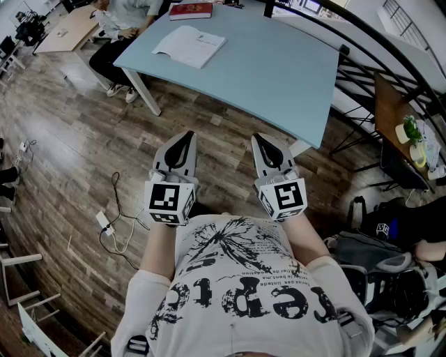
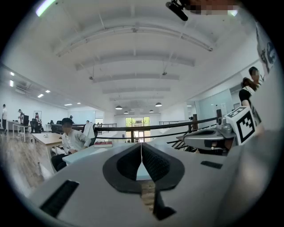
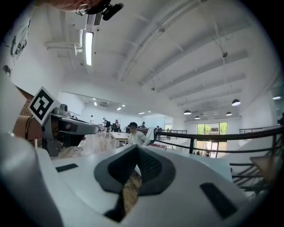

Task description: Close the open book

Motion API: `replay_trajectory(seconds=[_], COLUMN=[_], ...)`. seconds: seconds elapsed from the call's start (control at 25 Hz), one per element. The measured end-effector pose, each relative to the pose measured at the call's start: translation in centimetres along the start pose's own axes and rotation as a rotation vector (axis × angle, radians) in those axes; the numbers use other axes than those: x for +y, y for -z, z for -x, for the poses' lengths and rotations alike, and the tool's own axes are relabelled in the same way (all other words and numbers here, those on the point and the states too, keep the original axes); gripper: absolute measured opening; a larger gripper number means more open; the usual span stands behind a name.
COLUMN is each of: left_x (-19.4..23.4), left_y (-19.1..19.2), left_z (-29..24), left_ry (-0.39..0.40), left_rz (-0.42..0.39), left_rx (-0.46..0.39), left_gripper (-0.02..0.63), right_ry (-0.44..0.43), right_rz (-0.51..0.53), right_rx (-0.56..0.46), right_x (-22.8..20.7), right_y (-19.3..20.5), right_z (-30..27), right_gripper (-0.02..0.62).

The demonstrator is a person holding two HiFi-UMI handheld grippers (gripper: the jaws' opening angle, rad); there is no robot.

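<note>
The wooden floor (image 1: 63, 132) fills most of the head view, and a pale blue table (image 1: 279, 77) stands at twelve o'clock. The left gripper (image 1: 185, 137) and right gripper (image 1: 260, 139) are held level, side by side near the centre, short of the table's near edge. Each has its jaws pressed together on nothing. The open book (image 1: 189, 46) lies flat on the table at about eleven o'clock, well apart from both. A closed red book (image 1: 191, 10) lies beyond it at the far edge.
</note>
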State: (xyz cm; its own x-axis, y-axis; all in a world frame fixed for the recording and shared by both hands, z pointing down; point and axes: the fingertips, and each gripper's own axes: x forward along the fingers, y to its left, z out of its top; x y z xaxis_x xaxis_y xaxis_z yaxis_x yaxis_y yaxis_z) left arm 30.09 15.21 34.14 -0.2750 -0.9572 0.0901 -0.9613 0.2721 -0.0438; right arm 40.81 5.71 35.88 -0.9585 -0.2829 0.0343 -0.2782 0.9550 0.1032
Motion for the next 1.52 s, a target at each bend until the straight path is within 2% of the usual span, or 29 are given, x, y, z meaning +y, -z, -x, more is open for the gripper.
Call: replay_trajectory(seconds=[0.32, 0.56, 0.76, 1.04, 1.28, 1.52], left_x=[0.6, 1.2, 4.3, 13.2, 24.6, 36.1], left_y=[0.2, 0.9, 2.3, 3.2, 3.3, 3.0], left_z=[-1.5, -2.1, -1.8, -3.8, -6.5, -10.4], left_ry=[-0.016, -0.015, -0.040, -0.049, -0.008, 0.064], left_rz=[0.008, 0.020, 0.036, 0.070, 0.079, 0.083], left_rx=[0.009, 0.031, 0.052, 0.052, 0.051, 0.071], left_gripper=[0.020, 0.020, 0.020, 0.020, 0.020, 0.020], right_ry=[0.001, 0.011, -0.018, -0.030, 0.021, 0.123], right_rz=[-0.009, -0.075, -0.083, -0.071, -0.076, -0.076], right_rx=[0.011, 0.015, 0.025, 0.028, 0.044, 0.052], right_x=[-1.2, -2.0, -0.2, 3.0, 6.8, 9.3], right_y=[0.6, 1.3, 1.9, 1.5, 0.9, -0.3], right_z=[-0.9, -2.1, -5.1, -13.5, -23.8, -33.9], right_gripper=[0.009, 0.011, 0.011, 0.011, 0.011, 0.011])
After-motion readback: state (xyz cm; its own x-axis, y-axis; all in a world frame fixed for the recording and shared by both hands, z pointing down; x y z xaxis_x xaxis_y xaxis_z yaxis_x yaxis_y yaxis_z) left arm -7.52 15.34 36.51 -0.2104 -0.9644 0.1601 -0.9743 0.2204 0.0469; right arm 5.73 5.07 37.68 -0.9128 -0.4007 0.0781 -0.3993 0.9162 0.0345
